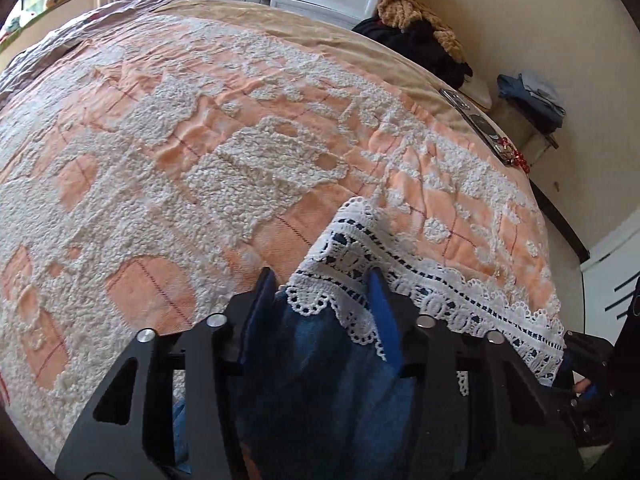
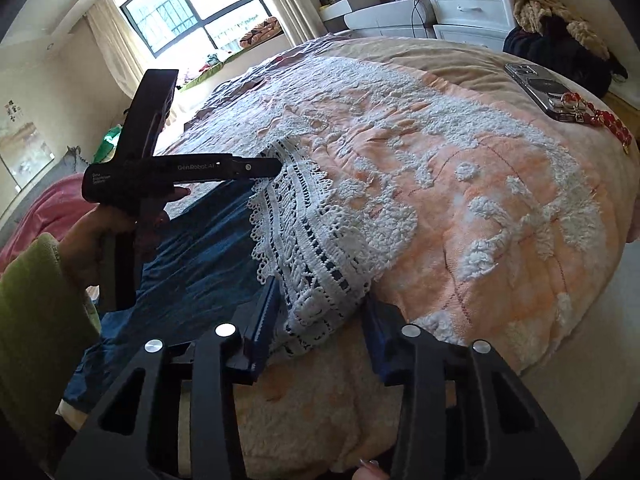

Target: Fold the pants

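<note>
The blue denim pants [image 2: 192, 264] with a white lace hem [image 2: 308, 240] lie at the near edge of the bed. In the left wrist view the denim [image 1: 320, 360] and lace hem [image 1: 360, 264] sit between the fingers of my left gripper [image 1: 326, 288], whose jaws stand apart around the cloth. My left gripper also shows in the right wrist view [image 2: 276, 168], its tip at the far end of the hem. My right gripper [image 2: 320, 312] is open, its blue fingers on either side of the near end of the lace hem.
The bed carries an orange and white tufted blanket [image 2: 480, 200]. A phone with a red bead strap [image 2: 540, 92] lies near its far right edge. White drawers [image 2: 468, 4] and piled clothes [image 2: 560, 28] stand beyond the bed. A window [image 2: 192, 16] is at the far left.
</note>
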### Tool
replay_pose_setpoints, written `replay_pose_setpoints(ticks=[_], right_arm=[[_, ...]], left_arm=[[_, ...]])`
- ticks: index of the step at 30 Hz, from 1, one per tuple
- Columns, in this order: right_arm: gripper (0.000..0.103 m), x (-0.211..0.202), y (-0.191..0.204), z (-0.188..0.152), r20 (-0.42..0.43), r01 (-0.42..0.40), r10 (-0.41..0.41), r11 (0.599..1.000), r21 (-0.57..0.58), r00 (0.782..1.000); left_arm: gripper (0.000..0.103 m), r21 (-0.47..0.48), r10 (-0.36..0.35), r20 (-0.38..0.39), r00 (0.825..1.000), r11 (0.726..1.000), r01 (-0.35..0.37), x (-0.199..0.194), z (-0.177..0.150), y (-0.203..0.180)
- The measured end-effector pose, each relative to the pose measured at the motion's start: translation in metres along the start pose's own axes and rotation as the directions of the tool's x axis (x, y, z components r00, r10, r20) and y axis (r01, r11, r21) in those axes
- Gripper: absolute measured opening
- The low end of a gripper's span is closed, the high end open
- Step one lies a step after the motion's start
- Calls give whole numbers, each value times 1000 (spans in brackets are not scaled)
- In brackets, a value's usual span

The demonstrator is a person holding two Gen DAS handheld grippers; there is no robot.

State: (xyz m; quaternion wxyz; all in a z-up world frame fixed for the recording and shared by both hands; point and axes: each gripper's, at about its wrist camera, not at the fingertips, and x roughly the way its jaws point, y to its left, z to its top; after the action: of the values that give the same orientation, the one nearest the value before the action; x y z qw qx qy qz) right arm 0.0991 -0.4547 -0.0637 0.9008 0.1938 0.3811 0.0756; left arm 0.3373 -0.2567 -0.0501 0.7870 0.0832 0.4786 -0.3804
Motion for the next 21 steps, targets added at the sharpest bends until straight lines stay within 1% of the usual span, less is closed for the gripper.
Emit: replay_pose_setpoints(ticks=[2,3,4,6,8,11,15,19,21], right_arm=[[22,-2,0,1,15,-26,26,1000,0,1000],[21,-3,1,2,19,-40,40,999,-3,999],[21,-5,2,2,25,-43,43,999,-10,999],[19,-8,5,3,38,-61,62,998,-17,997],[19,-13,9,6,57,-85,86,996,-23,995],[19,-23,23,11,89,-110,115,992,-66,989],[19,-41,56,17,120,-153,174,974,-166,977],[19,-51,106,16,97,-230,270,926,-300,958],[19,-48,136,10,66,-249,296,888,-385,953]], left_arm=[[24,14,-7,-7,1000,1000,7,2,1,-3],[22,25,-5,-3,1000,1000,5,2,1,-4],[17,30,-9,4,1000,1000,9,1,1,-4],[11,28,-15,26,1000,1000,14,-5,0,-3],[10,9,-47,60,997,999,46,-17,0,1],[9,4,-82,123,989,997,82,-45,0,4],[9,8,-109,208,972,994,109,-97,-11,15],[9,-26,-107,271,957,993,118,-151,-41,39],[9,-69,-89,273,958,991,112,-169,-59,54]])
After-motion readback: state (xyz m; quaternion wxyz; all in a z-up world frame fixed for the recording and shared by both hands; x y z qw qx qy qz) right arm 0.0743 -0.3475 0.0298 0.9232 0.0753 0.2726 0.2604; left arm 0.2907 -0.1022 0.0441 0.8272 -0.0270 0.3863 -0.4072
